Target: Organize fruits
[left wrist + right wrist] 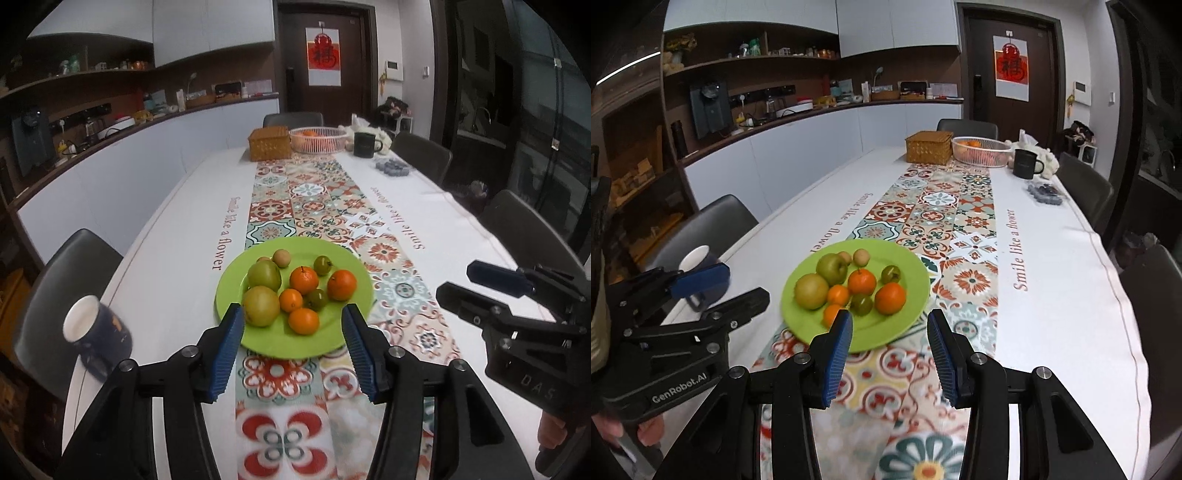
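- L gripper (291,345) in my near view: jaws spread wide, nothing between them, poised just short of the green plate's (332,332) near rim.
- R gripper (890,349) likewise wide open w/ nothing held, beside the left one, aimed at the plate's right half.
- Both rigs sit level and point fwd down the table (1063,258); a hand shows under each.
- Fruit (303,280) all lies on the plate: oranges, pears, small green and tan ones, bunched and touching.
- This fits fruit gathered there or fruit waiting to be sorted; can't tell which.
- If picking, I'd take an outer piece, e.g. the nearest orange (303,321), centred, w/o nudging neighbours.
- Far end: pink basket (317,142) w/ oranges inside, beside a wicker box (268,143).
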{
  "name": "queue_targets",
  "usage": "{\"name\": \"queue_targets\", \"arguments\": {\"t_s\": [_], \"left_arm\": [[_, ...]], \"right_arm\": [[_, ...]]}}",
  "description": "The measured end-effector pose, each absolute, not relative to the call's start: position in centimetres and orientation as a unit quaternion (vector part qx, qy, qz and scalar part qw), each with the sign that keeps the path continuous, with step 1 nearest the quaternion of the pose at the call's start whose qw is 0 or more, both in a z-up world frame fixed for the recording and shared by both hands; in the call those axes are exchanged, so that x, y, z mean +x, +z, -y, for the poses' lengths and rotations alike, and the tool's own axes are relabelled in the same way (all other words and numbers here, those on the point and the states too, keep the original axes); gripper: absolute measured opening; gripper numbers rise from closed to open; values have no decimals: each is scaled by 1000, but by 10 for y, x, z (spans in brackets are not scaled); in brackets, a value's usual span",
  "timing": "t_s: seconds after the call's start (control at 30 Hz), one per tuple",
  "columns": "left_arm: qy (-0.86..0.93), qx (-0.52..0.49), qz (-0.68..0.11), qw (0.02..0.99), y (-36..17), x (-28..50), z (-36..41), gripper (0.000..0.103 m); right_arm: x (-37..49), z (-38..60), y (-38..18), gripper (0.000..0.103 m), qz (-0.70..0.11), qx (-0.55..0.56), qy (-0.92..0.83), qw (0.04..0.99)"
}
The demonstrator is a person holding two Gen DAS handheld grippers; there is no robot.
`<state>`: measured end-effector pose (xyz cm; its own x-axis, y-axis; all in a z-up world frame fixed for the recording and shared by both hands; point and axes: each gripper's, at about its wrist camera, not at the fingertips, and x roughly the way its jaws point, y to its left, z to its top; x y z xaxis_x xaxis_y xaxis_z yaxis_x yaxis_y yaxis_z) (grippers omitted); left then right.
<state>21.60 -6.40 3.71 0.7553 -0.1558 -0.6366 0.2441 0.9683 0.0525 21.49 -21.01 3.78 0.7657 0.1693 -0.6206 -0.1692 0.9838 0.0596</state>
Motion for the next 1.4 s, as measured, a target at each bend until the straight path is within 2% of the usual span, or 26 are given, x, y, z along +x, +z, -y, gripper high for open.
{"name": "queue_targets", "arguments": {"t_s": [0.07,0.17,0.3,0.37,0.53,0.73,0.83,1.07,1.4], "left_arm": [[-109,65,-330,935,42,200,62,63],[-110,68,-326,937,48,179,60,69],[-108,62,-315,941,56,149,57,77],[-104,64,-309,943,59,137,55,79],[-95,67,-294,949,64,107,50,84],[-90,60,-290,951,64,84,42,87],[-83,66,-290,951,63,76,40,87],[-75,69,-280,955,64,57,32,91],[-75,62,-267,959,72,45,24,93]], "right_arm": [[199,208,41,45,-326,-2,88,941],[174,207,48,54,-314,-3,81,946],[144,208,53,54,-305,8,75,949],[131,207,54,62,-302,11,71,951],[100,204,57,64,-289,4,61,955],[77,201,60,69,-282,-3,52,958],[68,200,62,74,-278,-3,48,959],[53,199,64,78,-267,1,40,963],[42,192,67,78,-264,0,52,963]]}}
